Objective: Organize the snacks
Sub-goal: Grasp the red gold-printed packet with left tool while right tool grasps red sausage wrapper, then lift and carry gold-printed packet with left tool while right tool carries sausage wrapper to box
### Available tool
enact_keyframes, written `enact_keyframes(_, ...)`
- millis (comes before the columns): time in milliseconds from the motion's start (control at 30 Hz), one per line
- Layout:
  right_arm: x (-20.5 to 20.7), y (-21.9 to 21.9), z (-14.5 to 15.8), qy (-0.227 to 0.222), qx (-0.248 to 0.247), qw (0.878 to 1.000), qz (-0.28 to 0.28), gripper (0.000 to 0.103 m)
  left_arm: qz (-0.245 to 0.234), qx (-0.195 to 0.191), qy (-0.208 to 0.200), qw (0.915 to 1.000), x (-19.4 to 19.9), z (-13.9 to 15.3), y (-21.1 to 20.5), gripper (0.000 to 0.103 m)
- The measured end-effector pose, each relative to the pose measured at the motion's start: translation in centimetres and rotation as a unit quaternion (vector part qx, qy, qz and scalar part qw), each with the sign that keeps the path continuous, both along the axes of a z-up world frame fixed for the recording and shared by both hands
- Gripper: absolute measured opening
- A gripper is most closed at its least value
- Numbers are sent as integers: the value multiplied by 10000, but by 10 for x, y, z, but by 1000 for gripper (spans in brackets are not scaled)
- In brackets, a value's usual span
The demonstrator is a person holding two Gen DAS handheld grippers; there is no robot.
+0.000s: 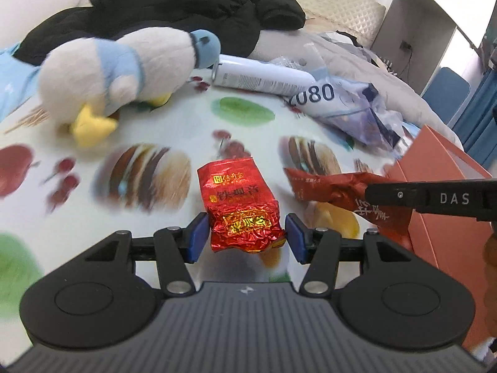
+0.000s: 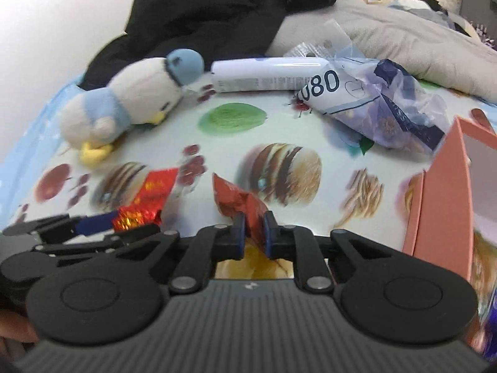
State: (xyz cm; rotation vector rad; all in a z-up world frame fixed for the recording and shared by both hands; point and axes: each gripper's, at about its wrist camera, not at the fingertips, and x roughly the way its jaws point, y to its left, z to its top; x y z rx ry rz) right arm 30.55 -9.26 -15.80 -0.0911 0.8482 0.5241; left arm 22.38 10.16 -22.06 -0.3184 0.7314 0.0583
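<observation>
Snacks in view are numbering two, each sitting in its own tool above a bed covered by a food-print sheet (image 1: 174, 130). The left tool (image 1: 247, 237) is pinching a bright red foil packet (image 1: 239, 205) with gold lettering, its two blue pads pressing against the packet's crumpled lower end while the rest is sticking out ahead over the sheet. The right tool (image 2: 254, 233) is squeezing a darker red wrapper (image 2: 240, 202) between its two nearly closed pads, the wrapper's pointed end jutting forward and up. In the left wrist view that second tool is reaching in from the right edge with the dark wrapper (image 1: 338, 189) held just beside the foil packet; in the right wrist view the left tool (image 2: 124, 223) is showing at the lower left with its foil packet (image 2: 146, 202). Lying farther back on the sheet are one plush duck (image 1: 118, 71) in white, blue and yellow, one white tube (image 1: 261, 76) on its side, and one crumpled plastic bag (image 1: 348, 105) printed with large digits. One orange box (image 2: 447, 192) is standing open at the right, near the dark wrapper. Behind everything, one heap of black clothing (image 1: 174, 3) and one grey quilt (image 2: 403, 31) are piling up.
</observation>
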Motion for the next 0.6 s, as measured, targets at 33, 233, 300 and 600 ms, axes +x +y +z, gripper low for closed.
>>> enact_keyframes(33,-10,-1,1,3,65,10000,-11,13,25,-32,10,10000,-8,1,1,59)
enact_keyframes(233,-67,-4,2,-141,149,9998,-21,13,155,-19,30,9999,-58,5,3,59)
enact_keyframes(300,-83,-8,-2,-64,264,9996,-63,13,180,-17,32,9998,-72,7,2,59)
enact_keyframes(600,-150,-22,-13,-73,106,9988,-483,13,50,-409,330,9986,-115,-3,-7,60)
